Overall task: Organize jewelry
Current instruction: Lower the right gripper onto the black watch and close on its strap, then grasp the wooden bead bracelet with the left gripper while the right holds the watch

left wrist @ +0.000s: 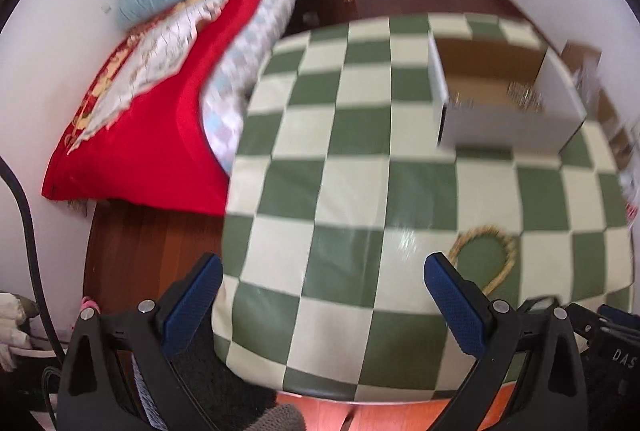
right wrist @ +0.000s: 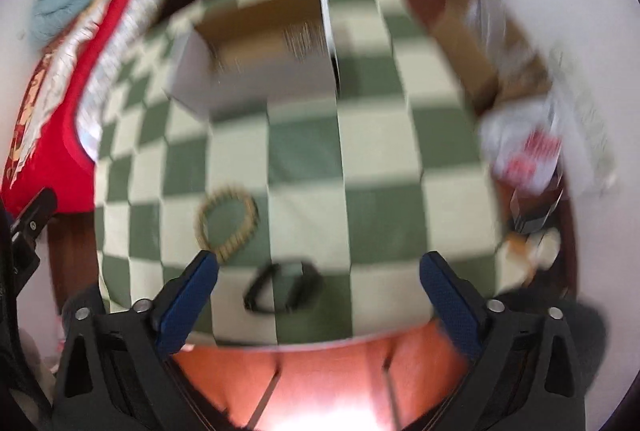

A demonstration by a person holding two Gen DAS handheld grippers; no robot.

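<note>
Two pieces are lying near the checked table's [right wrist: 380, 159] front edge, and I am hovering the released left gripper [left wrist: 324, 295] and right gripper [right wrist: 318, 291], judging the black bracelet [right wrist: 282, 289], beside the beaded bracelet [right wrist: 228, 227], needs grasping next for the white box [right wrist: 248, 71]

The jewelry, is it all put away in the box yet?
Not yet. The box may already hold something shiny, too blurry to tell. Both claws, left and right, are open and empty. The beige bracelet and black bracelet lie on the checkered table.
</note>
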